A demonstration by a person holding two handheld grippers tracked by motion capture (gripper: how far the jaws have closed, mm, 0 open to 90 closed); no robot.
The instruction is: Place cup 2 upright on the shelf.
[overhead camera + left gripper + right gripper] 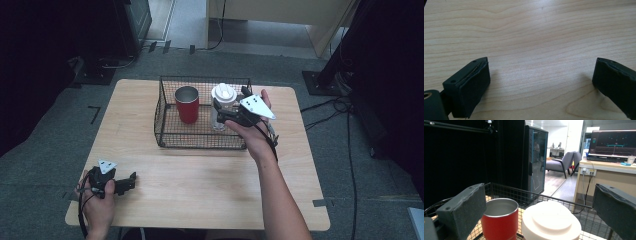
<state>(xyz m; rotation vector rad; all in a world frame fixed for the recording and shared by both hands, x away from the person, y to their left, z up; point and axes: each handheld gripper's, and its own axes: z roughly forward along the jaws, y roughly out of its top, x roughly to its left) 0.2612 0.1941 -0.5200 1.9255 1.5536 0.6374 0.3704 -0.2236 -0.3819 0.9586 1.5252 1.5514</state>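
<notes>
Left gripper (pixel 131 181): nearest of all, at the near left corner of the bench (pixel 210 185), held low in the person's left hand (pixel 97 207); in the left gripper view (pixel 541 82) its jaws stand wide apart over bare wood, nothing between them.
Right gripper (pixel 220 111): held in the right hand (pixel 252 132) over the right end of the wire basket (pixel 167 137), pointing left toward the cups.
Right jaws: spread wide in the right gripper view (pixel 539 215), one on each side of the white lid, gripping nothing.
White-lidded cup (pixel 223 102): upright inside the basket, right of centre, a clear body under a white lid; in the right gripper view (pixel 551 223) the lid sits low between the jaws, clear of both.
Red tumbler (pixel 187 104): upright in the basket, just left of the lidded cup, steel rim, open top; seen also in the right gripper view (pixel 500 220).
Basket position: far middle of the bench.
Floor (pixel 350 165): grey, cables trailing on the right.
</notes>
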